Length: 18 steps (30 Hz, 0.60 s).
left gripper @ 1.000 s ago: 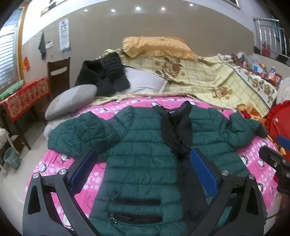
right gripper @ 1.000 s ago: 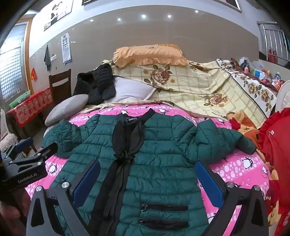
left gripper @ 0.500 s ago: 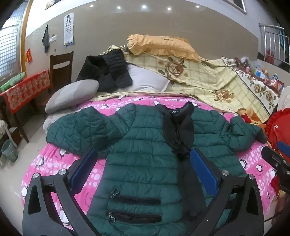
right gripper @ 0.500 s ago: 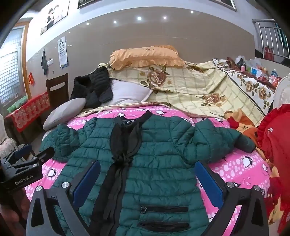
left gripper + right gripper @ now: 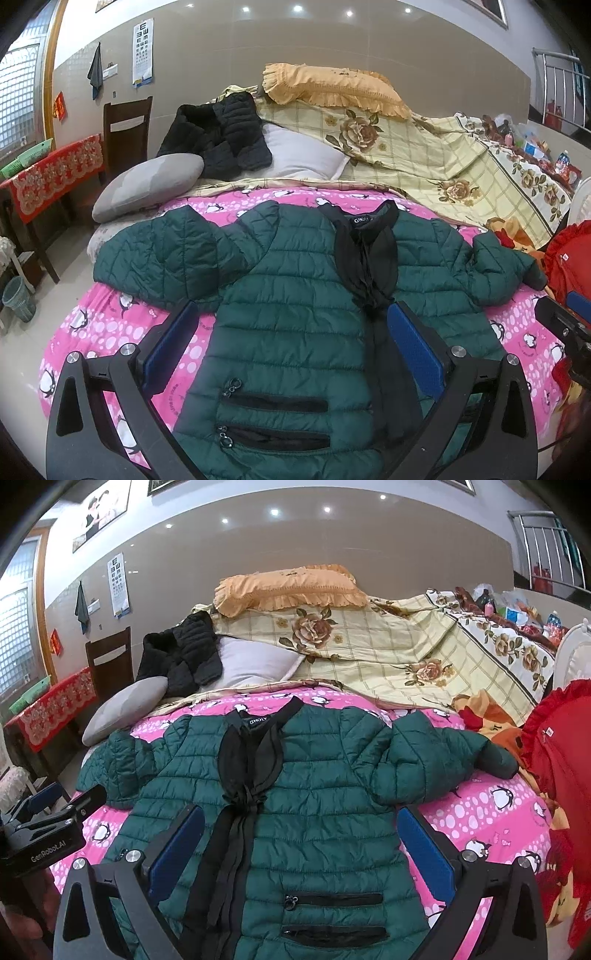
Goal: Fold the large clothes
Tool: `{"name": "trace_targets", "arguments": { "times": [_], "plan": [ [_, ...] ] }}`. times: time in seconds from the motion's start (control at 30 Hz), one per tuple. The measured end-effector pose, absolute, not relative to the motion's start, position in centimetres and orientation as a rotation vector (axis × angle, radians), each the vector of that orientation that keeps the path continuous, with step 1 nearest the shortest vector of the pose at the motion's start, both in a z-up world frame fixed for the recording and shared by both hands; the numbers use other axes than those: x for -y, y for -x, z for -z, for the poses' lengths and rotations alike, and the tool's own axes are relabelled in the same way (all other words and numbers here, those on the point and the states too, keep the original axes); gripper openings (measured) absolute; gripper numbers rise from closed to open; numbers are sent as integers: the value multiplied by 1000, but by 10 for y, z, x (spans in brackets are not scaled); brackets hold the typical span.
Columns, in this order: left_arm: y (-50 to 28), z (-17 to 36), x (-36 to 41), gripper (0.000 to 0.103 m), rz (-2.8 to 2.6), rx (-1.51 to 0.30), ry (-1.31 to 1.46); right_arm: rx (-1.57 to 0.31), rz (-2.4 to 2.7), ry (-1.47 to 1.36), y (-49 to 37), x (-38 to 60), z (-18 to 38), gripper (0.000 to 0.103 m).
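A dark green quilted puffer jacket (image 5: 288,314) lies face up and spread flat on a pink penguin-print bedspread (image 5: 92,332), black collar ties down its middle and both sleeves out to the sides. It also shows in the right wrist view (image 5: 314,812). My left gripper (image 5: 291,343) is open and empty, held above the jacket's lower left half. My right gripper (image 5: 301,842) is open and empty above the lower right half. Each gripper shows at the edge of the other's view.
A grey pillow (image 5: 147,184), a black jacket (image 5: 218,136), a white pillow (image 5: 299,155) and a floral quilt (image 5: 424,162) with an orange pillow (image 5: 332,88) lie behind. A red cushion (image 5: 561,760) sits right. A chair (image 5: 125,129) and red-clothed table (image 5: 51,177) stand left.
Both grippers have lifted and tilted slightly, so the jacket sits lower in both views. The jacket has not moved and both grippers stay open.
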<state>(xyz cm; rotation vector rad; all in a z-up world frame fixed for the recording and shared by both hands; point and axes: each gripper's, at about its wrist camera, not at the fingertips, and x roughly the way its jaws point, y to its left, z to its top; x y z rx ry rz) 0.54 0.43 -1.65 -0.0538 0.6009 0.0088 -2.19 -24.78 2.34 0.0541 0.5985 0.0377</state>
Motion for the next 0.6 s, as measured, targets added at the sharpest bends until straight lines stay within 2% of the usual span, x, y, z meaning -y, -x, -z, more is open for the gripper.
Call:
{"name": "trace_targets", "arguments": {
  "times": [0.6],
  "plan": [
    [-9,22,-5,102,-39,-602,37,-619,-41,-55,20,246,-17,103]
  ]
}}
